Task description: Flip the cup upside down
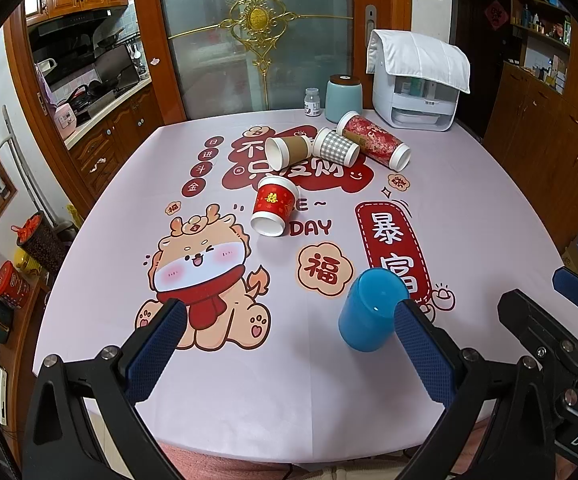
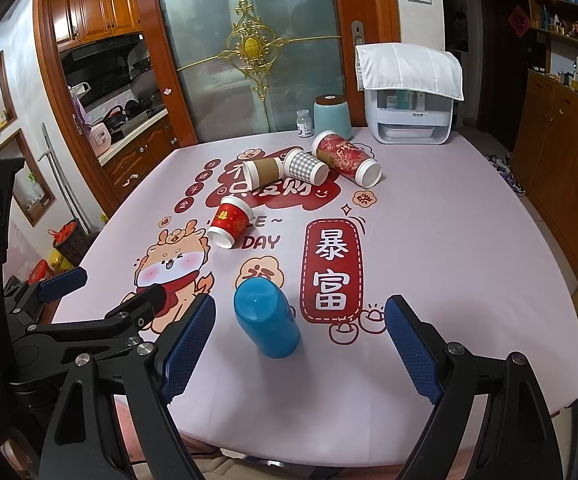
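Both the left gripper [image 1: 289, 344] and right gripper [image 2: 301, 344] hung spread and empty near the blue cup [image 2: 265, 322], seemingly already inverted, so the next pick looked like the toppled red cup [image 1: 273, 206].

The blue cup [image 1: 371, 312] [image 2: 265, 320] is plain, smooth plastic with no handle and no print. It stands upside down near the front edge of the table, closed base on top and mouth against the cloth. In the left wrist view it sits toward 4 o'clock from the middle of the table; in the right wrist view it sits toward 6 o'clock.
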Available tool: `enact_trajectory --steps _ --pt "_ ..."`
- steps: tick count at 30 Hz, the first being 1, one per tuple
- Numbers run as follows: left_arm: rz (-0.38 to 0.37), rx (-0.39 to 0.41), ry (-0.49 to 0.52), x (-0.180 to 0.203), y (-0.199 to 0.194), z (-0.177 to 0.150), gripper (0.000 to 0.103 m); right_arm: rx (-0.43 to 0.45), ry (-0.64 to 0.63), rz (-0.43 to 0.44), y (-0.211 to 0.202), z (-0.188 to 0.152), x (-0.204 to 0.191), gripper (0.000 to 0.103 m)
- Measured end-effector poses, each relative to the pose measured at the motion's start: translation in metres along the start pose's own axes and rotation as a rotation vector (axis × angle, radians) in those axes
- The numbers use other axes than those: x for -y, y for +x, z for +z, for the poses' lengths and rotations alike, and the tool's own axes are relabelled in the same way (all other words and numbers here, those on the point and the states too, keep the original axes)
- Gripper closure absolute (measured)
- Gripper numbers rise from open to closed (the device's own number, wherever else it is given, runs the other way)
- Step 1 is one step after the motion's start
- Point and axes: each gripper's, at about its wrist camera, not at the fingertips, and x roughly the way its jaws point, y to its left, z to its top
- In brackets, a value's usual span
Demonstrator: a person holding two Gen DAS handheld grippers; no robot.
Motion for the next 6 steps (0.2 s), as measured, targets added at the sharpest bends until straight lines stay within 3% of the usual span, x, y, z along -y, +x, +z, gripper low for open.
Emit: enact_trajectory --steps 6 --pt "0.000 -0.001 0.000 0.0002 0.0001 0.0002 0.001 0.000 0.001 0.000 -0.0008 0.0011 0.0022 0.015"
